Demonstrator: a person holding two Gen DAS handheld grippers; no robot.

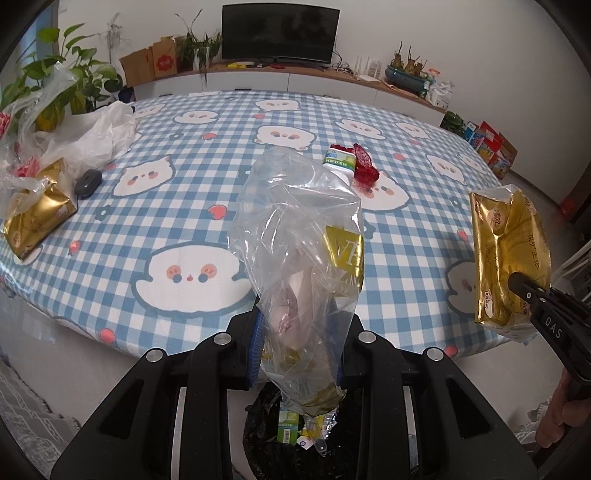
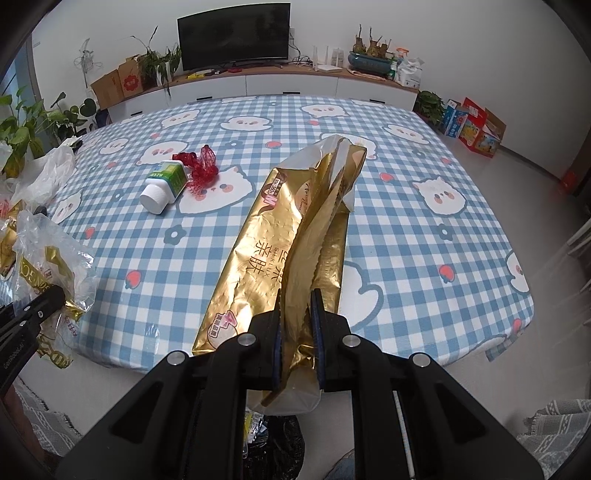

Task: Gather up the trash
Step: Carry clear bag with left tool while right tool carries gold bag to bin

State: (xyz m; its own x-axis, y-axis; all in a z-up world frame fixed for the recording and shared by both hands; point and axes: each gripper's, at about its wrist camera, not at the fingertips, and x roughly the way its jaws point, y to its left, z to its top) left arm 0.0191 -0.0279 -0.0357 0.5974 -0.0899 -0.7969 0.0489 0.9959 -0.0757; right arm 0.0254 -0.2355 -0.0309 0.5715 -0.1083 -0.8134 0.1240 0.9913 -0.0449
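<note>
The left claw (image 1: 301,332) is clamped on a clear bag (image 1: 295,240), which stands up between its jaws, crumpled, with gold scraps and something pale inside. Straight below that claw sits a black bin (image 1: 266,424) with a green-and-white carton and bits of wrapper already in it. The bag hangs over the near edge of the table (image 1: 207,192), which wears a blue checked cloth printed with white cartoon faces.

The right claw (image 2: 298,332) is closed tight on a gold wrapper (image 2: 284,240), a long torn tissue pack that stretches away from the fingers out over the cloth, its far end split open. From the left camera this same wrapper shows off to the right, held up at the table's edge.

Ahead of the left claw, past the bag, a white bottle (image 1: 341,162) with a green label lies on its side, and a red net (image 1: 364,168) lies touching it. From the right claw these two sit ahead and to the left.

Far to the left of the left claw lies another gold pack (image 1: 37,214), with a dark mouse (image 1: 88,181) just beside it and loose white plastic bags (image 1: 96,136) behind. A dark screen (image 1: 280,35) stands on the low white cabinet at the far wall, with potted plants (image 1: 62,81) to its left.
</note>
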